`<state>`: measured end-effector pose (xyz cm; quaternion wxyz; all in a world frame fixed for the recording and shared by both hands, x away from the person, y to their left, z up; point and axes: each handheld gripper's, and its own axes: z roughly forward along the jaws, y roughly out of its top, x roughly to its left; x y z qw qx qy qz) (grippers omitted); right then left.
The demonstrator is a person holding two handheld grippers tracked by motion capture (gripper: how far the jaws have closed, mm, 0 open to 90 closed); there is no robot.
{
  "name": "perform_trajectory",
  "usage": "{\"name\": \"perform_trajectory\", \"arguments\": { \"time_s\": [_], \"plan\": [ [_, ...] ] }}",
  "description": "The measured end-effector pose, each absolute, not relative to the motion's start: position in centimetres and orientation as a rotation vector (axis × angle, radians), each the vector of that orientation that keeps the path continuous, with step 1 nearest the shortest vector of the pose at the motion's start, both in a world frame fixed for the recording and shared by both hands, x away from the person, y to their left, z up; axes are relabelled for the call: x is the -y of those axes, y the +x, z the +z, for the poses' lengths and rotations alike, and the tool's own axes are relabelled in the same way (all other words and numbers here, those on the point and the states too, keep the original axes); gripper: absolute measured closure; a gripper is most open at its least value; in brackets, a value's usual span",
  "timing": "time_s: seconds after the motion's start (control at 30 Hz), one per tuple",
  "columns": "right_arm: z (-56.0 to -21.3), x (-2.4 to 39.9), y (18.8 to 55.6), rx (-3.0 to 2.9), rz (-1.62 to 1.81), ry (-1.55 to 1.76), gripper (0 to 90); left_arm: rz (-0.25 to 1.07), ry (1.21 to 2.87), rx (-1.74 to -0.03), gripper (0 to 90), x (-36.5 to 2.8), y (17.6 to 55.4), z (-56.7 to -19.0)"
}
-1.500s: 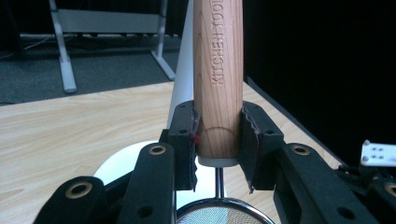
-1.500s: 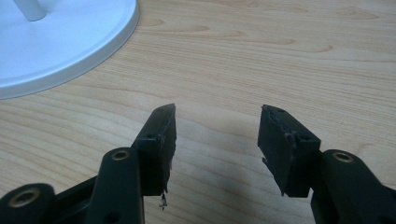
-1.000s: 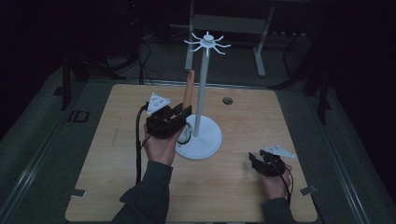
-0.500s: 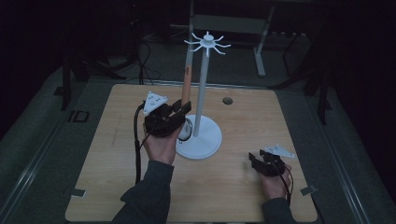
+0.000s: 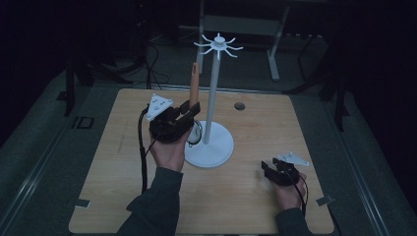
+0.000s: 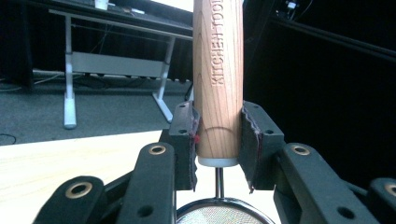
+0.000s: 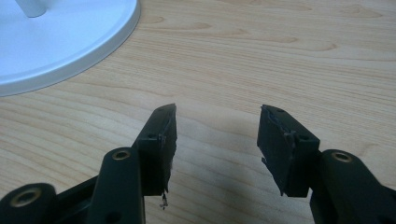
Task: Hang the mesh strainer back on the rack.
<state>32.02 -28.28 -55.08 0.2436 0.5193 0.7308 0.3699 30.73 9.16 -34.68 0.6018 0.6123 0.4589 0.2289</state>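
Tabletop (image 5: 123,196): pale wood, fine grain lines. Stand (image 5: 215,142): white base, pole and hooks. Utensil handle (image 6: 218,84): light brown wood, arched grain, engraved lettering; mesh (image 6: 219,217) below silver. Left tool (image 6: 218,140) and right tool (image 7: 215,140): black, brass-coloured rivets. Sleeves (image 5: 155,209): dark grey.

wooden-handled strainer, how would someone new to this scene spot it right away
Start at the wooden table and find the tall white stand with hooks on top. Just left of its pole, the left tongs clamp the strainer upright: the only wooden handle there, stamped KITCHEN TOOL, with a mesh bowl below.
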Motion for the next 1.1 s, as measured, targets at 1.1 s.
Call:
{"name": "perform_trajectory", "arguments": {
  "time_s": [1.1],
  "plan": [
    [-55.0, 28.3, 32.1, -1.997, 1.012, 1.419, 46.8, 0.566, 1.34, -1.001, 68.9, -9.3, 30.0, -33.5]
  ]
}}
